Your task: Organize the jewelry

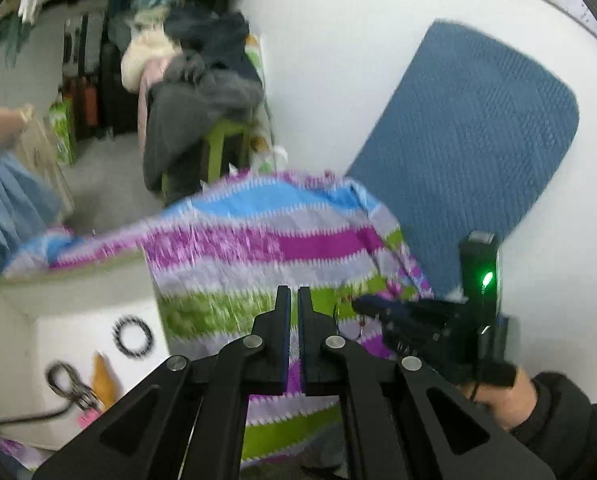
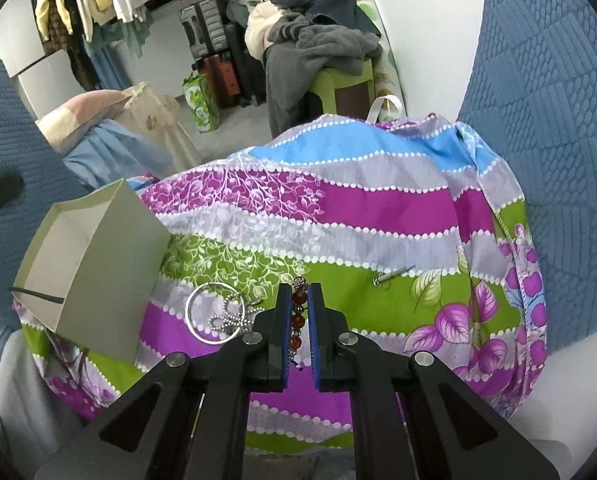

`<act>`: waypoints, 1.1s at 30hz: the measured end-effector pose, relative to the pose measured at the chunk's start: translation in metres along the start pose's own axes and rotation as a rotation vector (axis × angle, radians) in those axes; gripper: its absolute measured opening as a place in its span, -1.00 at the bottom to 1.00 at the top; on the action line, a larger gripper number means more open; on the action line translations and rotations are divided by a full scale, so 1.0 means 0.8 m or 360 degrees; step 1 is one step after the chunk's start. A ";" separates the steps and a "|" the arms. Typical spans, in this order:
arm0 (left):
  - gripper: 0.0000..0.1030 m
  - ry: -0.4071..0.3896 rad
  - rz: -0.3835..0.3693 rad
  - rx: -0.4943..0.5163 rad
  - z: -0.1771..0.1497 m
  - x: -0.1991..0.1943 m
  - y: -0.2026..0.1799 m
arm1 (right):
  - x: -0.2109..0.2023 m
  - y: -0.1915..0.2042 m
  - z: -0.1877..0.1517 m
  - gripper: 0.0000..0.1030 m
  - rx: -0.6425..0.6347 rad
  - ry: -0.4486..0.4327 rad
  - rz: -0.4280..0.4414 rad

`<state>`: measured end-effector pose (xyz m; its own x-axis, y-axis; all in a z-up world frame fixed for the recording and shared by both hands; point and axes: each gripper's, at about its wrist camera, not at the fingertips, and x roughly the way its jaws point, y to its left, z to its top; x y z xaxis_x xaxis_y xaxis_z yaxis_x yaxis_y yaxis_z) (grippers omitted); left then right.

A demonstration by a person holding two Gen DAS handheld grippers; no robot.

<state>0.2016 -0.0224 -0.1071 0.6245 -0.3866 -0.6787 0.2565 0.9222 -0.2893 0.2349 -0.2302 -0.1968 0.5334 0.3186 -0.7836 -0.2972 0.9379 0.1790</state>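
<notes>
- My right gripper (image 2: 299,312), low centre of its view, has its jaws clamped on an amber bead strand (image 2: 298,316) over the striped cloth (image 2: 362,208).
- A silver hoop (image 2: 214,312) and bead chain (image 2: 234,316) lie just left of it; a small pin (image 2: 392,275) lies to the right.
- The open box (image 2: 86,260) sits at left.
- My left gripper (image 1: 294,312) has its jaws nearly together, holding nothing; at lower left of its blurred view, a dark ring (image 1: 133,336) lies in the box (image 1: 18,292).
</notes>
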 end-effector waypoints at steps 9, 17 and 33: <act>-0.92 0.0169 -0.0046 -0.0124 -0.029 0.075 0.003 | -0.001 -0.032 -0.015 -0.89 0.0067 0.0013 -0.0013; -0.81 0.0295 -0.0115 -0.0019 -0.008 0.170 -0.034 | -0.023 -0.074 -0.002 -0.89 0.0129 -0.0059 -0.0077; -0.52 0.0452 -0.0129 0.0297 -0.008 0.314 -0.092 | -0.021 -0.140 -0.009 -0.89 0.0289 -0.0061 -0.0079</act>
<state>0.3350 -0.1870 -0.2604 0.3730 -0.4207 -0.8269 0.4434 0.8637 -0.2394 0.2537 -0.3418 -0.2075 0.5748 0.2733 -0.7713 -0.1239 0.9608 0.2481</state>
